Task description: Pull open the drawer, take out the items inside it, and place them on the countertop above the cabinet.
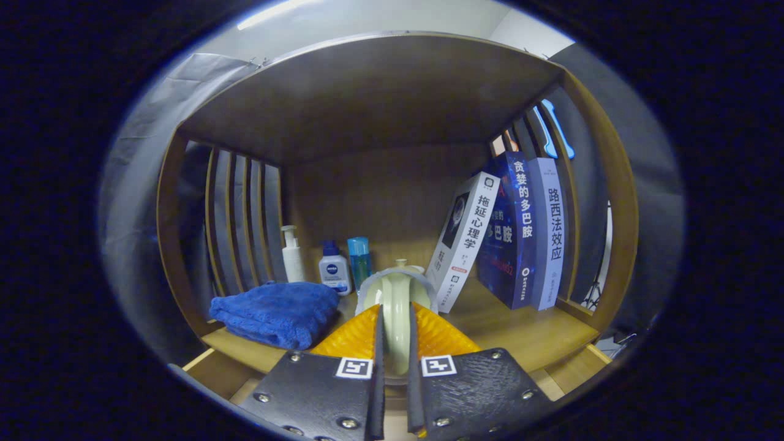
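Shelf (380,110) over countertop (527,334): books (520,233) lean at right, blue towel (275,312) at left, three bottles (334,266) behind it. Gripper (395,343) is closed on a pale cup (397,294), held edge-on between both fingers at the counter's front edge. Judged: item out of drawer, placement pending; free counter lies ahead between towel and books. Drawer contents can't be told.
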{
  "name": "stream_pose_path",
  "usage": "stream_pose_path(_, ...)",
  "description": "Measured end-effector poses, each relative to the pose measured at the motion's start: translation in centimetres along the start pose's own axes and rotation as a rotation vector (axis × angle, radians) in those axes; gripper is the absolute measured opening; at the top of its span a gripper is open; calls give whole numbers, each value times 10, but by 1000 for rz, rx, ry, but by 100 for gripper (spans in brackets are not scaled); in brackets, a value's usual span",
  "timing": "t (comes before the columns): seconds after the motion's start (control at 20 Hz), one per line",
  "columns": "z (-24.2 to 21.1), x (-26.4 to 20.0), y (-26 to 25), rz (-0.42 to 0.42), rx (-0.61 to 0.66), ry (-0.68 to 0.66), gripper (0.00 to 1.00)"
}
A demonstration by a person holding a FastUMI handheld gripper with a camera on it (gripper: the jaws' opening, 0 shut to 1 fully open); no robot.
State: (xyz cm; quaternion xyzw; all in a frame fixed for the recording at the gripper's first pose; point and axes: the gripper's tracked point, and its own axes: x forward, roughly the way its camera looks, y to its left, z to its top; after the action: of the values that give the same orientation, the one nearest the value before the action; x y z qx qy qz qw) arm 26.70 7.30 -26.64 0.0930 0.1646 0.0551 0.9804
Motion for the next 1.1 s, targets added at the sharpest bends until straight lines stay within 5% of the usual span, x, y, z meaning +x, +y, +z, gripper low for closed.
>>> stream_pose_path(0.4, -14, 1, -5, -32, -33, 27, 16)
stream_pose_path(0.9, 5, -9, -1, -68, -166, -79, 34)
stream_pose_path(1.05, 25, -18, 2, -78, -186, -163, 71)
stream_pose_path(1.1, 30, -20, 1, -87, -197, -186, 73)
